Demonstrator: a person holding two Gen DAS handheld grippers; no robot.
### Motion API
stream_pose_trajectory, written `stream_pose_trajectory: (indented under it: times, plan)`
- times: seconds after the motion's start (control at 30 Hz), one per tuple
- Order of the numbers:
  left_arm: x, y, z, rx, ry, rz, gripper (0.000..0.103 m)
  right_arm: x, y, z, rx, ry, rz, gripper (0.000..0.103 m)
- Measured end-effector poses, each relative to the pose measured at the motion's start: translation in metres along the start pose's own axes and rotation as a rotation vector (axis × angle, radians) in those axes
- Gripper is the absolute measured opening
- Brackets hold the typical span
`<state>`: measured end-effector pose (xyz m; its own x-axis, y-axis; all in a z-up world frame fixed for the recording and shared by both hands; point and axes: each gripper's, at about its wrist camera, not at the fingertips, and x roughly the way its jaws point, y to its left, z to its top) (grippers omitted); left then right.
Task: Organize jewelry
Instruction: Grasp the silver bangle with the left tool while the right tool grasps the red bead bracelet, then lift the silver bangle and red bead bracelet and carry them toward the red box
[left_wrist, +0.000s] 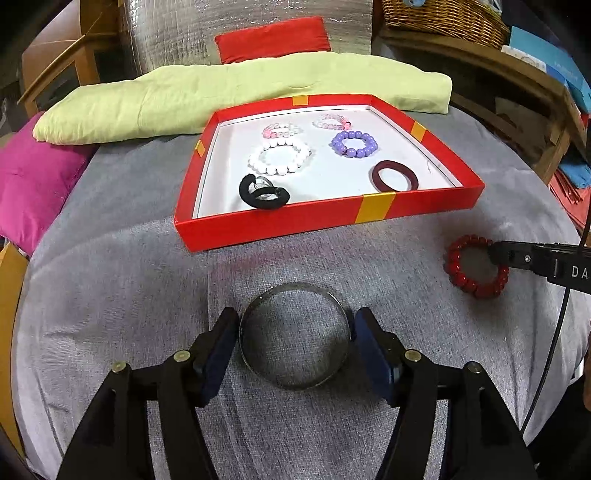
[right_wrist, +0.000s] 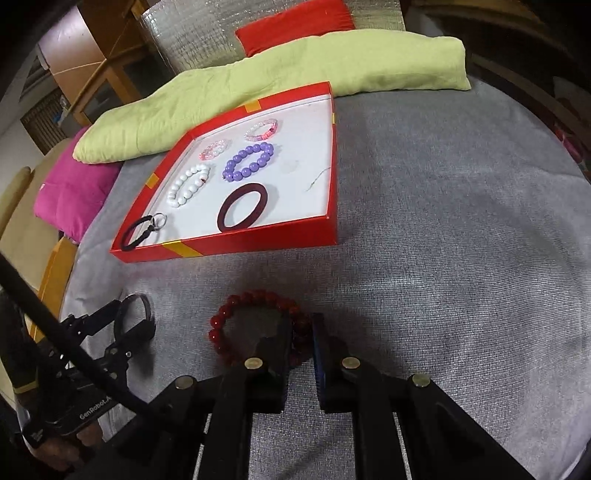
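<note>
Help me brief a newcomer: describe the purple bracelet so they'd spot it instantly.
Find the red tray on the grey cloth. Inside, toward its far right, the purple bracelet lies between the maroon hair tie and a pale pink bracelet. It is the only ring of opaque lilac beads.

Bare grey cloth (right_wrist: 461, 229) to your right lies open. The red tray (left_wrist: 280, 225) wall stands ahead; its right inner floor is free.

We see a red tray (left_wrist: 376, 211) with yellow stripes, a dark red bead bracelet (left_wrist: 466, 275), purple beads (left_wrist: 354, 144), and grey cloth (left_wrist: 147, 280).
</note>
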<state>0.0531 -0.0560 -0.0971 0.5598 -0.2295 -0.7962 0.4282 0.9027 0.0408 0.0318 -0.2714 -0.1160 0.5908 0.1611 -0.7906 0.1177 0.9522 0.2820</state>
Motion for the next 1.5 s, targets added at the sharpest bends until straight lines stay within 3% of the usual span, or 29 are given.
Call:
stream_pose_trajectory:
  times: [0.2,0.53,0.67,0.73,0.8,0.9,1.1,1.3,1.5]
  plan:
    - [0.001,0.002,-0.004,-0.029,-0.011,0.024,0.077,0.003,0.005,-0.002,-0.04,-0.013,-0.032,0.016]
    - [0.0,-0.002,-0.007,-0.056,-0.014,0.054,0.078,0.005,0.021,-0.012,-0.161,-0.062,-0.112,0.015]
    - [0.001,-0.001,-0.006,-0.07,0.003,0.029,0.078,0.003,0.022,-0.013,-0.164,-0.073,-0.121,0.012]
    - [0.0,-0.001,-0.006,-0.062,0.008,0.006,0.077,0.001,0.022,-0.012,-0.148,-0.075,-0.108,0.01]
    - [-0.002,0.0,-0.006,-0.057,0.002,-0.019,0.062,-0.001,0.02,-0.01,-0.121,-0.074,-0.072,0.01]
    - [-0.006,0.011,-0.006,-0.104,-0.001,-0.058,0.062,-0.005,0.019,-0.009,-0.105,-0.089,-0.037,0.01]
    - [-0.016,0.033,-0.01,-0.166,-0.02,-0.058,0.062,-0.027,0.013,-0.007,-0.068,-0.161,0.036,0.01]
    - [-0.024,0.034,-0.017,-0.145,-0.04,-0.063,0.062,-0.028,0.007,-0.005,-0.046,-0.154,0.054,0.01]
    - [-0.023,0.024,-0.016,-0.114,-0.03,-0.069,0.062,-0.031,-0.006,-0.003,0.024,-0.145,0.13,0.01]
